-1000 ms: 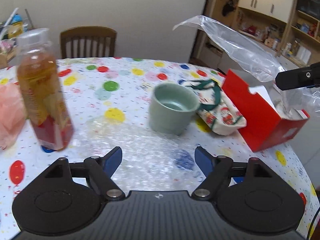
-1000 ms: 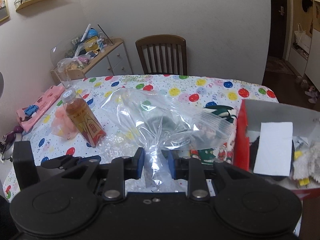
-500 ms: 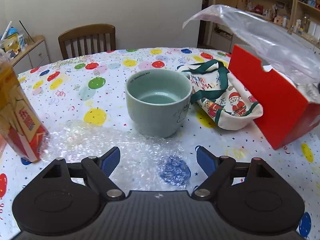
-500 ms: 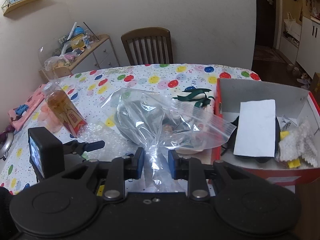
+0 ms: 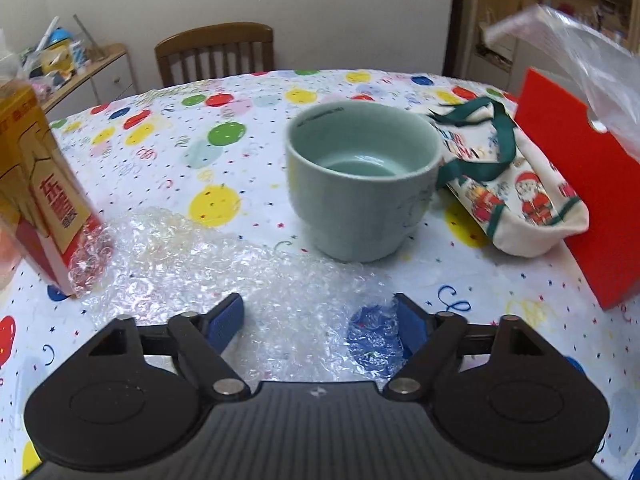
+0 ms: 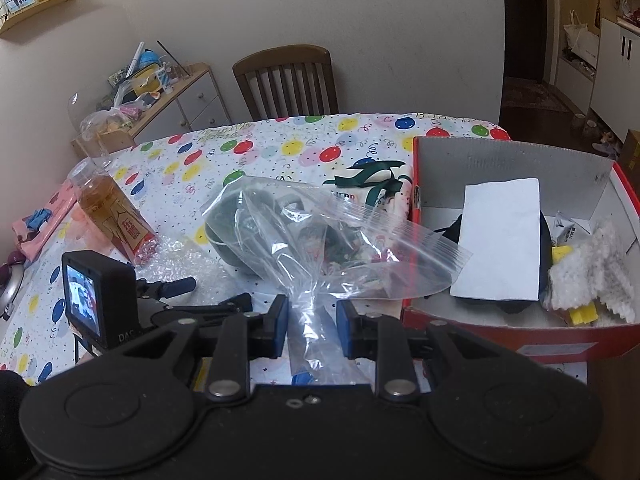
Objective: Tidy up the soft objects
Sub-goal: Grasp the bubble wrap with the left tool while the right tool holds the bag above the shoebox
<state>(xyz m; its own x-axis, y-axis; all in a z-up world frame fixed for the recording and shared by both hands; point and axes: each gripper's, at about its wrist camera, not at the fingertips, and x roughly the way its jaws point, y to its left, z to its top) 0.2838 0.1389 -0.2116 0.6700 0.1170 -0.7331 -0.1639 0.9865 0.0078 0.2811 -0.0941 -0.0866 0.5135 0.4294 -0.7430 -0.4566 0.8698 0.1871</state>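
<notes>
A sheet of bubble wrap (image 5: 224, 268) lies on the balloon-print tablecloth in front of the green cup. My left gripper (image 5: 318, 320) is open, low over the sheet, its blue fingertips on either side of its near edge. My right gripper (image 6: 312, 324) is shut on a clear zip bag (image 6: 320, 236) and holds it up beside the red box (image 6: 520, 340). The bag also shows at the top right of the left wrist view (image 5: 592, 60). A Christmas-print cloth bag (image 5: 516, 184) lies between the cup and the box.
A green cup (image 5: 360, 176) stands mid-table. A tea bottle (image 5: 44, 196) stands at the left on the wrap's edge. The red box holds white paper (image 6: 500, 240), dark and fuzzy items. A pink cloth (image 6: 44, 220) lies far left. A chair (image 6: 286, 80) stands behind the table.
My left gripper has moved forward and down toward the bubble wrap and the cup. My right gripper has carried the zip bag to the right, closer to the red box.
</notes>
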